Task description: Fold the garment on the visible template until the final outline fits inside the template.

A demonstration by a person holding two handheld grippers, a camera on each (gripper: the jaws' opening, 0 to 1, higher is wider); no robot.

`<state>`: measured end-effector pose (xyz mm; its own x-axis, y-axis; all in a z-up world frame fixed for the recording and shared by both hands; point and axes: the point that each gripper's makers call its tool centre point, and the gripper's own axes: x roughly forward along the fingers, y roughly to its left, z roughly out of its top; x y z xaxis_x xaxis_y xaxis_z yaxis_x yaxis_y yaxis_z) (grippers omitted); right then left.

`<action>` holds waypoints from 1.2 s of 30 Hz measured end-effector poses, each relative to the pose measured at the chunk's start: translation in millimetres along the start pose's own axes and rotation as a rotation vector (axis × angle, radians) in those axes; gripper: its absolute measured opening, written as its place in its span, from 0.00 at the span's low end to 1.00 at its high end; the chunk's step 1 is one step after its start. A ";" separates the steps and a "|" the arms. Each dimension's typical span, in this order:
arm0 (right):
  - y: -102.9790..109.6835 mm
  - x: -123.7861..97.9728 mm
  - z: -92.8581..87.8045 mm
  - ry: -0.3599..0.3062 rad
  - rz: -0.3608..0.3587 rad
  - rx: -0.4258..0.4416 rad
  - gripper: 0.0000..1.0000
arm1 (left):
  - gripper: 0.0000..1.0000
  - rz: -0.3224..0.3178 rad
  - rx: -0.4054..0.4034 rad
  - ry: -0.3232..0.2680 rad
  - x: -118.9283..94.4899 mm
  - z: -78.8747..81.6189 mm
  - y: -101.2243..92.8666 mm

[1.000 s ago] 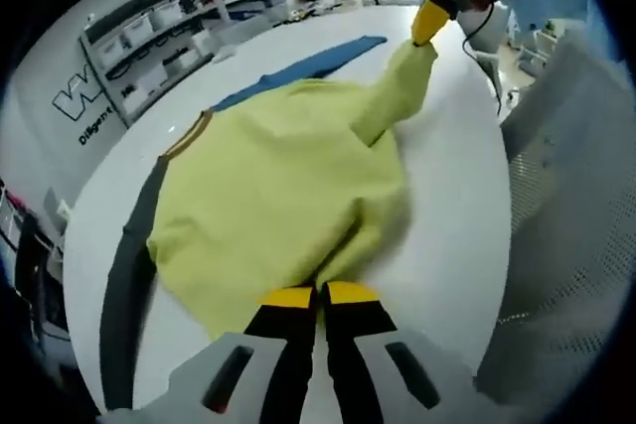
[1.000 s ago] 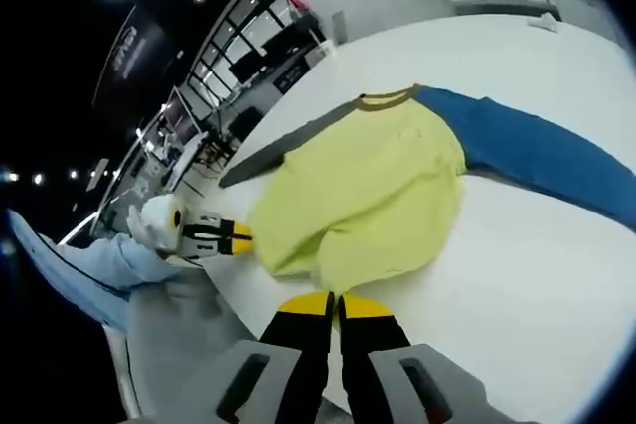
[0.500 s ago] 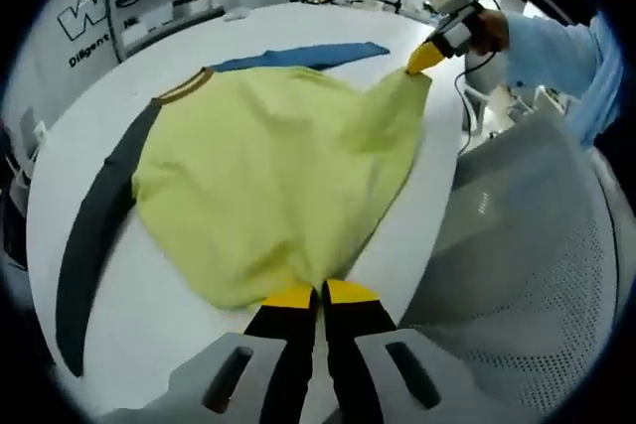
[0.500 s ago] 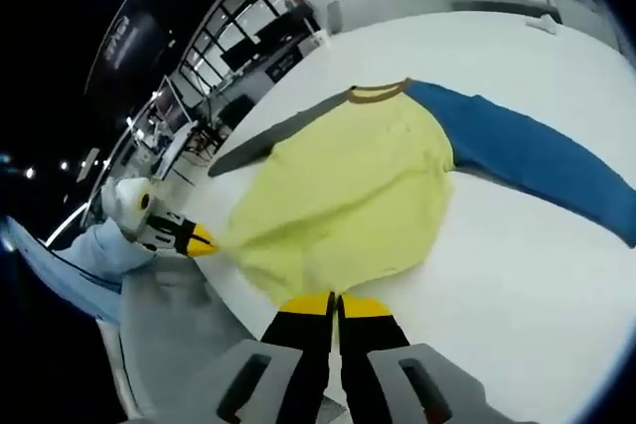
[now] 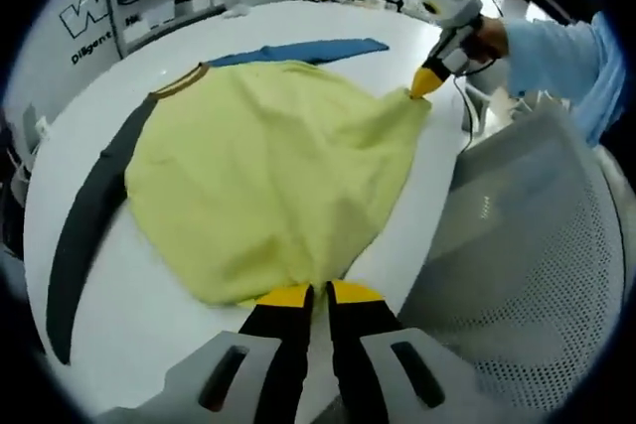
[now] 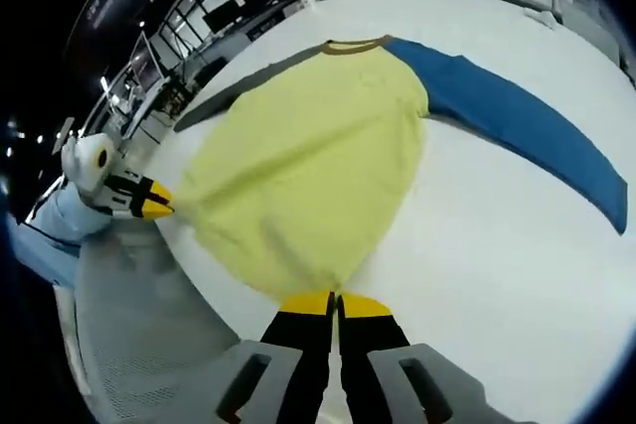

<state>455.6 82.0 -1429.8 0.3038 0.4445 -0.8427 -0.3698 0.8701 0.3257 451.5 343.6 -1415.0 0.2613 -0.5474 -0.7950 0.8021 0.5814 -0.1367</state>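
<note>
a white round table carries a yellow garment spread flat, one sleeve grey, one blue.

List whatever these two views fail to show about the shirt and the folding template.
- Folding template: no outline can be made out on the white table; the yellow shirt may cover it.
- Blue sleeve: its cuff is cut off by the right gripper view's edge.
- Shirt hem: its corners are hidden inside the shut left gripper and right gripper.
</note>
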 end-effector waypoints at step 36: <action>-6.1 -0.3 -2.2 -0.004 -0.009 -0.003 0.00 | 0.00 0.156 -0.472 -0.053 8.1 -14.5 42.0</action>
<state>455.8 76.1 -1432.5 0.3103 0.4377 -0.8438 -0.3699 0.8733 0.3170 479.5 372.4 -1435.7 0.3951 -0.4549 -0.7981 0.4237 0.8611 -0.2811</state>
